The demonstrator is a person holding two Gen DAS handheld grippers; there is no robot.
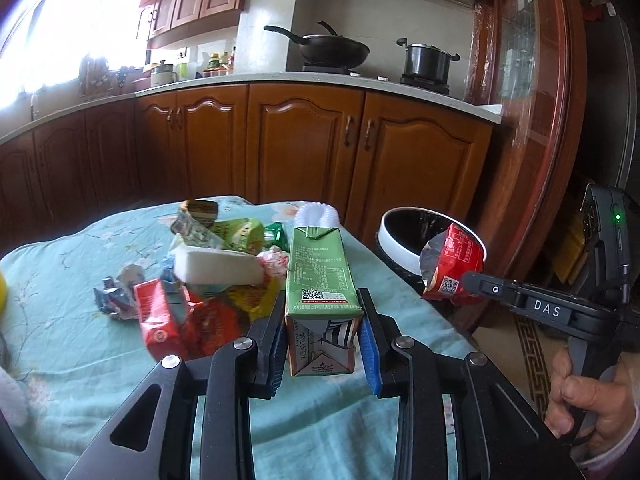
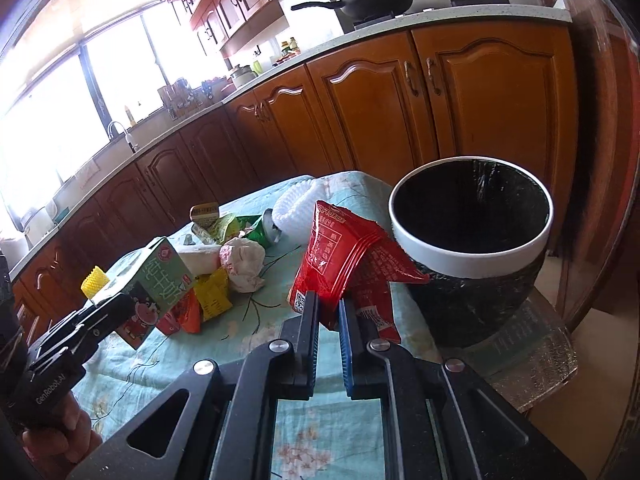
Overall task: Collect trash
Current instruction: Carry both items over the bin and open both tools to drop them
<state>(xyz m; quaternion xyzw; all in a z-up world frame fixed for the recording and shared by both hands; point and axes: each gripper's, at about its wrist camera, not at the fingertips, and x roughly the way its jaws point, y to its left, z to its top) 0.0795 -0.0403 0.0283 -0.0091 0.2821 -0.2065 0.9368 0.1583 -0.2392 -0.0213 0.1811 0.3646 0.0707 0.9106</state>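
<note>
My left gripper (image 1: 322, 300) is shut on a green milk carton (image 1: 320, 272) and holds it lifted above the table. The same carton (image 2: 160, 280) shows at the left of the right wrist view, in the left gripper (image 2: 108, 312). My right gripper (image 2: 328, 302) is shut on a crumpled red snack wrapper (image 2: 344, 256), raised beside the white rim of the bin (image 2: 472, 256). The bin has a black liner and its mouth stands open. In the left wrist view the red wrapper (image 1: 452, 264) hangs in front of the bin (image 1: 396, 252), pinched by the right gripper (image 1: 468, 280).
A pile of trash (image 1: 216, 264) lies on the teal floral tablecloth (image 1: 60, 320): wrappers, a white foam block, a red box, a green can (image 2: 264, 232), a white foam net (image 2: 296, 204). Wooden cabinets (image 1: 304, 140) stand behind. A hand (image 1: 592, 404) grips the right tool.
</note>
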